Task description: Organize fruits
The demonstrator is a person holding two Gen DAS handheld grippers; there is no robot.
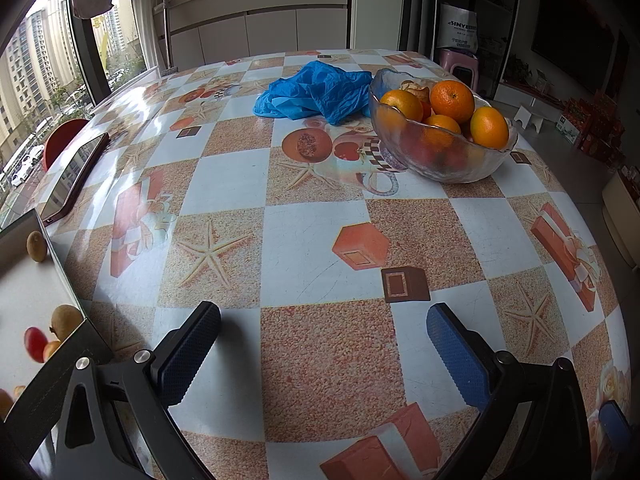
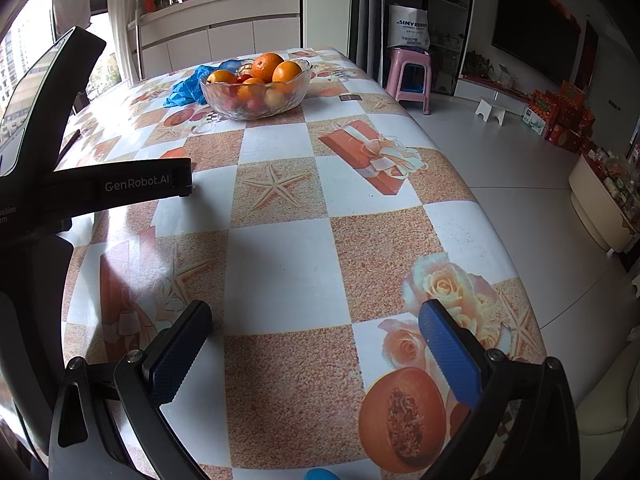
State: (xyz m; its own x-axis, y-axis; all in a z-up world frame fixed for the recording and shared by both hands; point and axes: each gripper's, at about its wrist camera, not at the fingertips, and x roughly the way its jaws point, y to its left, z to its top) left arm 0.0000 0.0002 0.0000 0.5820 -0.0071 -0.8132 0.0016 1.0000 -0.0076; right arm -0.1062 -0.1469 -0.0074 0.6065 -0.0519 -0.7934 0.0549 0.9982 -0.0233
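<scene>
A glass bowl [image 1: 444, 160] holding several oranges [image 1: 452, 95] and smaller fruit stands at the far right of the patterned table [image 1: 312, 240]. It also shows far off in the right wrist view [image 2: 256, 94]. My left gripper [image 1: 322, 322] is open and empty, low over the near table, well short of the bowl. My right gripper [image 2: 314, 322] is open and empty over the table's near right part. The left gripper's body [image 2: 100, 184] shows at the left of the right wrist view. A mirror [image 1: 36, 280] at the left edge reflects kiwis and red fruit.
A crumpled blue plastic bag [image 1: 316, 94] lies just left of the bowl. A phone [image 1: 76, 176] lies near the table's left edge. A pink stool [image 2: 412, 76] stands on the floor beyond the table's right edge [image 2: 460, 184].
</scene>
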